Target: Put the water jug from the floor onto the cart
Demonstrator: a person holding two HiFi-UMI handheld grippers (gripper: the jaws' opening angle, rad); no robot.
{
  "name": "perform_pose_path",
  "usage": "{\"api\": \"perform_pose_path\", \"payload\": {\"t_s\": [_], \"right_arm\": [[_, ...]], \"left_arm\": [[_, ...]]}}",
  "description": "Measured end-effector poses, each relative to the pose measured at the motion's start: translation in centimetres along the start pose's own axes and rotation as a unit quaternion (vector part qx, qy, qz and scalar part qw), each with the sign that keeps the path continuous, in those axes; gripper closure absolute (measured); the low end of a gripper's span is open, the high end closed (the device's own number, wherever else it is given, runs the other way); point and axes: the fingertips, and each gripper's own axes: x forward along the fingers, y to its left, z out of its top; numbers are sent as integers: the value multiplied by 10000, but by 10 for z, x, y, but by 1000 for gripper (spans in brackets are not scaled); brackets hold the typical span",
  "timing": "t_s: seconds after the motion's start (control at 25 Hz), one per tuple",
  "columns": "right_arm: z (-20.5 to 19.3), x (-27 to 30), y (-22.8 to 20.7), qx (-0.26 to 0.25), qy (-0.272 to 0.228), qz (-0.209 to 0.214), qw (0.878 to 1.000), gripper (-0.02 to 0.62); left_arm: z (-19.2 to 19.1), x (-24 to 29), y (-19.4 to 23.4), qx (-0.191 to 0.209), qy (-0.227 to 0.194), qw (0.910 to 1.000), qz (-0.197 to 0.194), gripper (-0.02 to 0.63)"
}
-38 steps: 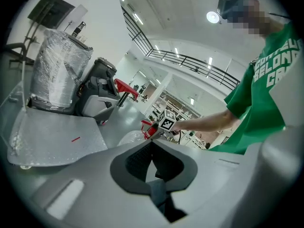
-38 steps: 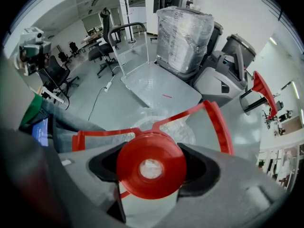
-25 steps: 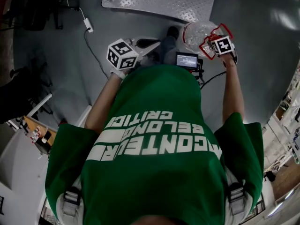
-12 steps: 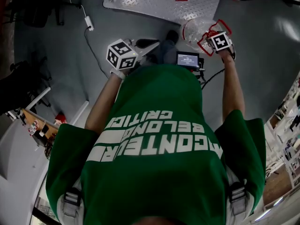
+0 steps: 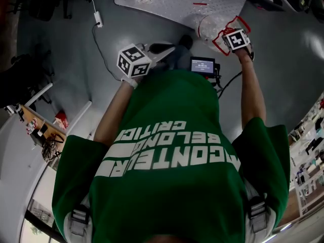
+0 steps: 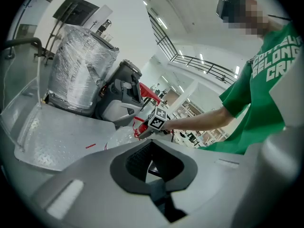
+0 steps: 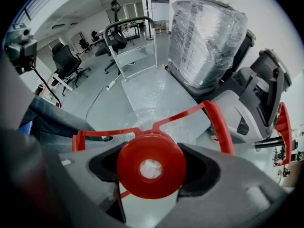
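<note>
The smooth grey floor (image 5: 283, 85) carries a flat cart of silvery diamond-plate metal (image 5: 172, 4), its deck marked with a short red line (image 5: 200, 4). A thin white cable (image 5: 93, 37) with a small white adapter block (image 5: 98, 18) trails over the floor beside the cart, and black office chairs (image 7: 71, 63) stand farther off. A tall bundle wrapped in clear film (image 7: 206, 37) stands at the deck's edge; whether on it or beside it cannot be told.

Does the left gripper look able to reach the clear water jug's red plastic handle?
Probably yes: the empty left gripper has open air to the red handle, since the right gripper clamps only the red cap. The left jaws, shut, must open first.
</note>
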Motion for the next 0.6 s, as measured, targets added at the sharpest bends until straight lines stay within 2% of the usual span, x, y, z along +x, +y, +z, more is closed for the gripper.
{"api": "perform_pose_path", "payload": {"t_s": [0.4,0.6], "right_arm": [[59,10,-26,-518,-110,-78,9986,290],[79,15,-23,-550,-186,-137,9982,290]], "left_arm": [[15,2,11,-197,-290,9990,292,592],[9,-11,19,-293,-309,9984,361,592]]}}
